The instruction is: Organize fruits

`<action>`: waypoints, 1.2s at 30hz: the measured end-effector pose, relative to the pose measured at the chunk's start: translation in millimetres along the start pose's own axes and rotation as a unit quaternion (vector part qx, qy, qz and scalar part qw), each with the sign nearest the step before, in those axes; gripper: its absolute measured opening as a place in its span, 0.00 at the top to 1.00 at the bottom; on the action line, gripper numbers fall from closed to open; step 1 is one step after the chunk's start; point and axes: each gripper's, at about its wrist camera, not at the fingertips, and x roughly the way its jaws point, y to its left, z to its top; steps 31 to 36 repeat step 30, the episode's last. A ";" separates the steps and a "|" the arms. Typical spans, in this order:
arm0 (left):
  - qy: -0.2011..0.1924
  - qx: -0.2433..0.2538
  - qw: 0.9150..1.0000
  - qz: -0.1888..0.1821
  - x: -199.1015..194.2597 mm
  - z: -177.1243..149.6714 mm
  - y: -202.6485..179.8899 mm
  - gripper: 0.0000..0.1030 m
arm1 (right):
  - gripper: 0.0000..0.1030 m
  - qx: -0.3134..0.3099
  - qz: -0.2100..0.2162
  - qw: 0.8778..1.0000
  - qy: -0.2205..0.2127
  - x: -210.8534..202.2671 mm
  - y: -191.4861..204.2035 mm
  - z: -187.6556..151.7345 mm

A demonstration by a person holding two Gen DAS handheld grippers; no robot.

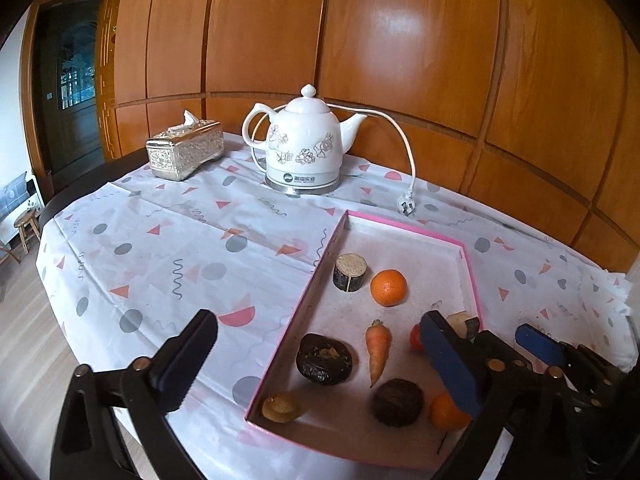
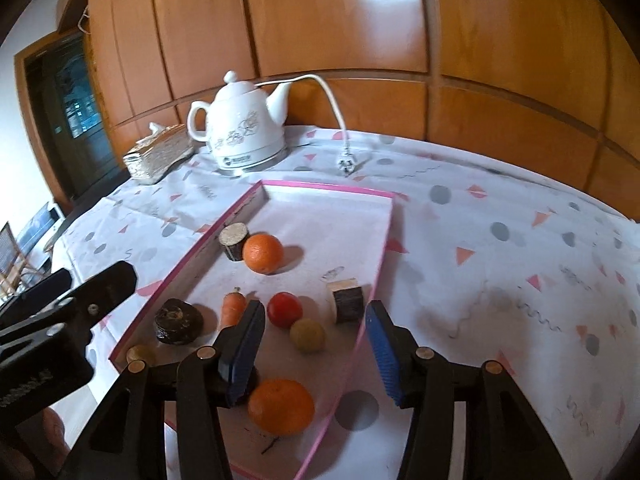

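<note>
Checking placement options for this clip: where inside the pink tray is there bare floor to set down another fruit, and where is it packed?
Free: the pink tray's far end, between its far rim and the orange beside the dark cylinder. Crowded: the near half, where carrot, tomato, yellow fruit and near orange cluster.

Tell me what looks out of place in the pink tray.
A carrot lies among the fruit in the pink tray, as do several dark, cut, log-like chunks. The kettle's plug lies unplugged on the cloth.
</note>
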 end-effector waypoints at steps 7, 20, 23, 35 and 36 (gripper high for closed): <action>0.002 0.007 1.000 0.006 -8.0 -4.9 -5.0 0.00 | 0.48 0.000 -0.006 1.000 0.003 -5.2 -0.2 -8.0; -0.001 0.003 1.000 0.008 -17.6 -7.0 -5.7 0.00 | 0.48 -0.023 -0.014 1.000 0.000 -10.3 9.4 -16.0; -0.014 0.005 1.000 -0.007 -22.9 -8.3 -6.4 0.01 | 0.48 -0.028 -0.017 0.999 0.001 -10.1 11.0 -17.5; -0.027 0.014 0.999 0.009 -26.8 -6.9 -8.1 0.01 | 0.48 -0.026 -0.018 0.999 -0.006 -13.5 7.9 -19.1; -0.027 0.014 0.999 0.009 -26.8 -6.9 -8.1 0.01 | 0.48 -0.026 -0.018 0.999 -0.006 -13.5 7.9 -19.1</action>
